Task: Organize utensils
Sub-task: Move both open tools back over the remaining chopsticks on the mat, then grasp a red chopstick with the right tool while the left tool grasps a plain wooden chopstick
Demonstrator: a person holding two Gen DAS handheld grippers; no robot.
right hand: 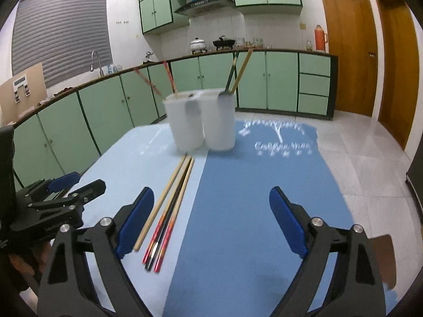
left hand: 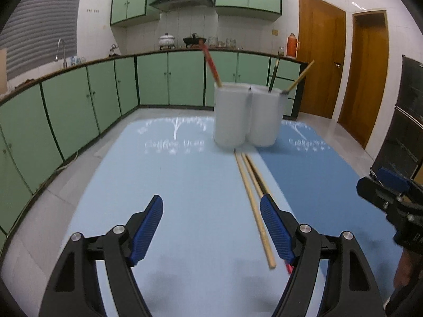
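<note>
Chopsticks (right hand: 169,206) lie bundled on my blue counter (right hand: 238,211), at the centre of the right wrist view, running from the two white cups (right hand: 202,121) toward the lower left. More chopsticks stand upright in both cups. My right tool (right hand: 211,219) is released, jaws spread wide, with nothing between them. My left tool (left hand: 211,227) is likewise released; its right pad sits just beside the bundle without gripping it.
</note>
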